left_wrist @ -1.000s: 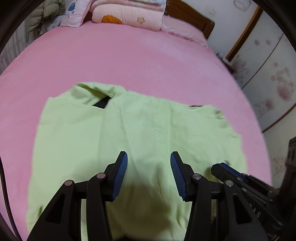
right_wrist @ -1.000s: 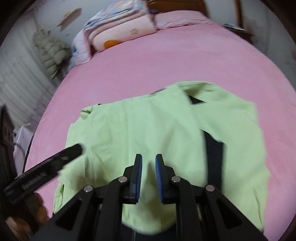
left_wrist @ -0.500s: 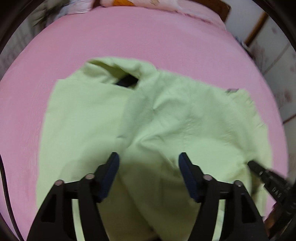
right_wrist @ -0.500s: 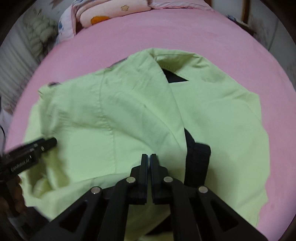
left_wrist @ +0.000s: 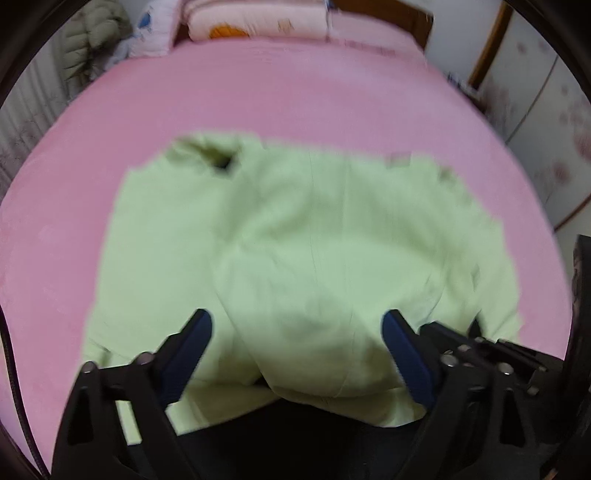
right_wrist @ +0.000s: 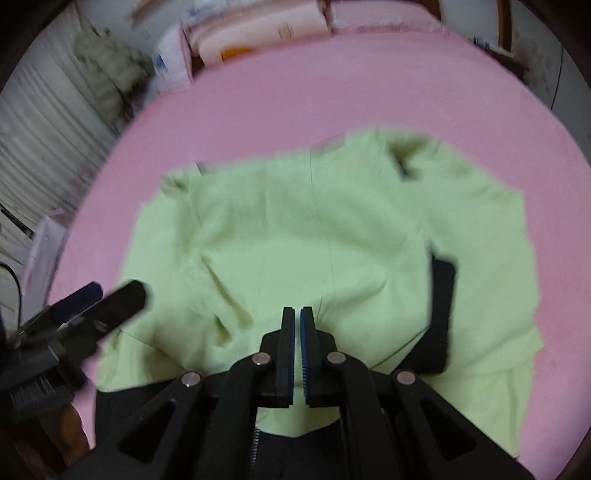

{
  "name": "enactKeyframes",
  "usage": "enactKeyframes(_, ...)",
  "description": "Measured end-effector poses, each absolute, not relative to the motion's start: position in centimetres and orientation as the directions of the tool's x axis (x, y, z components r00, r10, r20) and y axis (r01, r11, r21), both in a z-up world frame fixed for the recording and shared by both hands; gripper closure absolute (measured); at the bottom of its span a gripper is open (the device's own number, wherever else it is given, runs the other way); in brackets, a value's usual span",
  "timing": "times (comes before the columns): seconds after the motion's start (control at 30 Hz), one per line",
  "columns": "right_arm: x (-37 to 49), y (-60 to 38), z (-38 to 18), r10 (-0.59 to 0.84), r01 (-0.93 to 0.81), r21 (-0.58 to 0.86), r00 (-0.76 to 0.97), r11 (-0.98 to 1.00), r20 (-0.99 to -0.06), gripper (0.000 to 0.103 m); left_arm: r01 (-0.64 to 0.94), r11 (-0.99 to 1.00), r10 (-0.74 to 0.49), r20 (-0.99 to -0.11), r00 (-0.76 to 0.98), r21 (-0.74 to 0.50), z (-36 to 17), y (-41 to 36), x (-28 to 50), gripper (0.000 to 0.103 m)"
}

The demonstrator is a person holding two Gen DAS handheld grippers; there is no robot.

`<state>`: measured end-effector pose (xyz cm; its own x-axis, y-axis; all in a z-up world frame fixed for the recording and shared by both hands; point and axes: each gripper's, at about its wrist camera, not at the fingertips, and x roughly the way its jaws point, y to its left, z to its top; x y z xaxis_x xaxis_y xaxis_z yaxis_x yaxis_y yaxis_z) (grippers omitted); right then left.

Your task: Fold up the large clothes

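A large light-green garment [left_wrist: 314, 229] [right_wrist: 288, 229] lies spread on the pink bed [left_wrist: 295, 92], its collar at the far side. Its black lining [right_wrist: 441, 295] shows at a turned-back edge. My left gripper [left_wrist: 297, 317] hangs over the near part of the garment, jaws wide and still opening, with only a bulge of cloth below them. It also shows in the right wrist view as the left gripper [right_wrist: 107, 295] at the garment's left edge. My right gripper [right_wrist: 298, 312] is shut, and the fabric puckers toward its tips. The right gripper [left_wrist: 439, 334] sits beside my left finger.
Folded quilts and pillows [left_wrist: 258, 22] are stacked at the head of the bed against a wooden headboard [left_wrist: 380, 14]. A wardrobe with flowered doors [left_wrist: 546, 110] stands on the right. A padded coat [left_wrist: 92, 48] hangs at the left. Pink sheet surrounds the garment.
My left jaws have spread much wider. My right jaws have come together on the cloth. The green fabric near both grippers has bunched into folds and a bulge.
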<state>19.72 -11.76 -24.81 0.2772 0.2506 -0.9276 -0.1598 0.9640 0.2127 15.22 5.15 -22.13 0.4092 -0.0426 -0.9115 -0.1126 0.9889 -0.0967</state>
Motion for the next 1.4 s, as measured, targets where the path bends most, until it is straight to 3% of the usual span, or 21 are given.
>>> enactKeyframes(0.07,18.7,-11.6,-27.3,0.215,-0.146,0.186,0.219,0.972,-0.952,0.1,-0.132,0.989,-0.021,-0.945,0.325,-0.067,-25.4,4.6,14.5,0.015)
enactKeyframes(0.13,16.8,-11.6,-27.7,0.184,-0.159,0.146,0.265,0.976,-0.946,0.1,-0.185,0.978,-0.039,-0.951,0.306,-0.099,-26.5,5.4,13.7,0.015)
enactKeyframes(0.27,15.1,-11.9,-25.2,0.196,-0.144,0.16,0.277,0.976,-0.941,0.1,-0.199,0.971,-0.066,-0.946,0.318,-0.135,-24.7,6.4,11.7,0.015)
enactKeyframes(0.4,11.8,-12.6,-19.3,0.243,-0.168,0.196,0.337,0.966,-0.909,0.1,-0.151,0.98,-0.06,-0.92,0.388,-0.128,-19.3,6.9,8.9,0.015)
enactKeyframes(0.7,1.2,-12.7,-5.1,0.356,-0.193,0.3,0.439,0.934,-0.825,0.1,-0.113,0.962,-0.153,-0.831,0.536,-0.25,-4.4,8.8,-2.8,0.012)
enactKeyframes(0.9,-6.1,-12.2,0.0,0.345,-0.241,0.255,0.5,0.936,-0.794,0.099,-0.08,0.961,-0.174,-0.803,0.569,-0.264,0.1,9.7,-9.2,0.011)
enactKeyframes(1.13,-11.3,-13.4,-0.1,0.303,-0.263,0.188,0.523,0.946,-0.797,0.078,-0.076,0.959,-0.172,-0.777,0.606,-0.272,0.1,11.7,-13.6,0.011)
enactKeyframes(1.4,-13.4,-17.3,-3.9,0.248,-0.186,0.174,0.532,0.967,-0.81,0.078,-0.12,0.952,-0.142,-0.757,0.638,-0.28,-4.1,14.9,-17.1,0.011)
